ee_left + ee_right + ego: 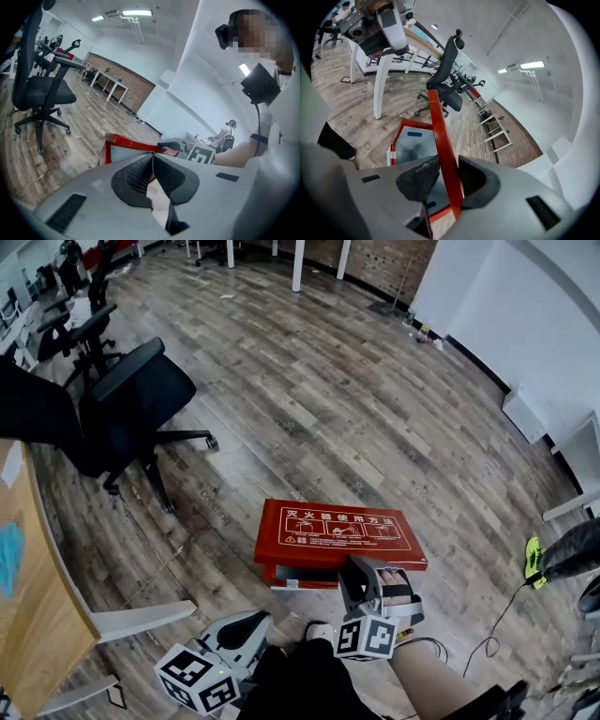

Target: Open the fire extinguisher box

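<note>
A red fire extinguisher box (289, 576) lies on the wood floor, and its lid (337, 532), printed with white pictograms, is lifted a little at the near edge. My right gripper (373, 579) is at that near edge. In the right gripper view the lid's thin red edge (443, 140) runs between the two dark pads of the right gripper (449, 176), which press on it, and the box's pale inside (410, 143) shows below. My left gripper (239, 629) hangs low at the left, away from the box. Its jaws (153, 164) are shut on nothing, and the red lid (136, 144) lies beyond them.
A black office chair (131, 413) stands on the floor to the left of the box. A wooden desk (28, 568) with white legs borders the left side. A black cable (497, 624) and a person's green shoe (533, 559) are at the right, near a white wall.
</note>
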The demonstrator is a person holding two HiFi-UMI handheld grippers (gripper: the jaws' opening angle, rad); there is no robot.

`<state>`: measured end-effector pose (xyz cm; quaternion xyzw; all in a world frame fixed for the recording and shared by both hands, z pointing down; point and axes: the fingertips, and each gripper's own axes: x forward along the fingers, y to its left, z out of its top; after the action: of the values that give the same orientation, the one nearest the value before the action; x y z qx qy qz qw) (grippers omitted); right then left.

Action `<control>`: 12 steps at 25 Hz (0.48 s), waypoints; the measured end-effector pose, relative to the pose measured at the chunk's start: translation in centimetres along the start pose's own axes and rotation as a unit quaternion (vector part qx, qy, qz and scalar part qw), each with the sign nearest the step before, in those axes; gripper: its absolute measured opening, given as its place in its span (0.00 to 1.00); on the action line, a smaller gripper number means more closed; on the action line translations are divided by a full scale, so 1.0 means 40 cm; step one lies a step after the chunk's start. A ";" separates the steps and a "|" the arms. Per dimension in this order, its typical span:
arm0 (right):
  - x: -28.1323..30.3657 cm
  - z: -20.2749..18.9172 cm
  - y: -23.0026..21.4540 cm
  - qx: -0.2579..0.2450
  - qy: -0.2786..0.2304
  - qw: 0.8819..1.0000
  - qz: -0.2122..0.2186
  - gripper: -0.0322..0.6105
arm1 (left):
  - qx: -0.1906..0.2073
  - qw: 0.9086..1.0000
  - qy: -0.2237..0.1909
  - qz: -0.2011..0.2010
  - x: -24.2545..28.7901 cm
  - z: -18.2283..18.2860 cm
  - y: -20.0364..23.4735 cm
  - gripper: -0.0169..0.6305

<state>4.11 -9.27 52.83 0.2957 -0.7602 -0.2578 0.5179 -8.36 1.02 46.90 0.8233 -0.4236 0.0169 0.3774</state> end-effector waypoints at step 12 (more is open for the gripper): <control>0.021 0.030 -0.115 0.037 0.026 0.993 0.108 0.25 | 0.030 0.999 -0.007 0.012 -0.043 0.129 0.017 0.05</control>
<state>3.56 -12.96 49.75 0.2377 -0.7828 -0.1641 0.5512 -11.44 -1.33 43.01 0.8294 -0.4355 0.0281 0.3488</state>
